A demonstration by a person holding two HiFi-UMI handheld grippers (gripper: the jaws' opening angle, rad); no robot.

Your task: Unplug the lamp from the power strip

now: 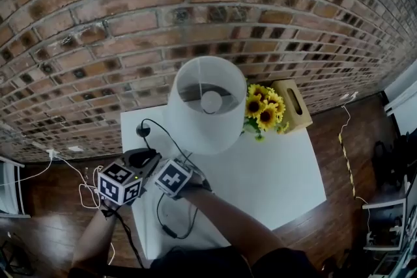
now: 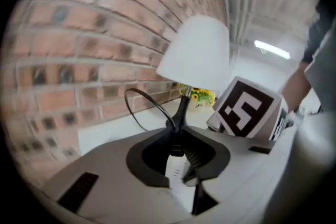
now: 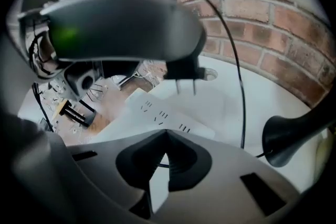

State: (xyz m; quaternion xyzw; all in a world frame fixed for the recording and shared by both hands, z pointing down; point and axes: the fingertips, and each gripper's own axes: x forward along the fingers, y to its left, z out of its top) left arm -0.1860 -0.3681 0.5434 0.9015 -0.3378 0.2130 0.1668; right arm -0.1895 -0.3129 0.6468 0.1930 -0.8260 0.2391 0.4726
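Note:
The lamp point(image 1: 207, 104), with a white shade, stands on the white table point(image 1: 280, 172); its black base point(image 3: 294, 134) shows in the right gripper view. My left gripper point(image 3: 181, 63) is shut on the lamp's black plug point(image 3: 185, 72). The plug hangs a little above the white power strip point(image 3: 157, 113) with both prongs bare. The black cord point(image 3: 231, 60) arcs from the plug toward the base. In the left gripper view the plug point(image 2: 176, 145) sits between the jaws of the left gripper point(image 2: 177, 153). My right gripper point(image 3: 167, 136) is shut, its tips down at the strip's near part.
Sunflowers point(image 1: 264, 107) and a wooden box point(image 1: 292, 104) sit behind the lamp against the brick wall point(image 1: 98, 42). Loose cables point(image 1: 78, 182) lie on the wooden floor left of the table. Another black cord point(image 1: 171, 221) loops on the table near its front edge.

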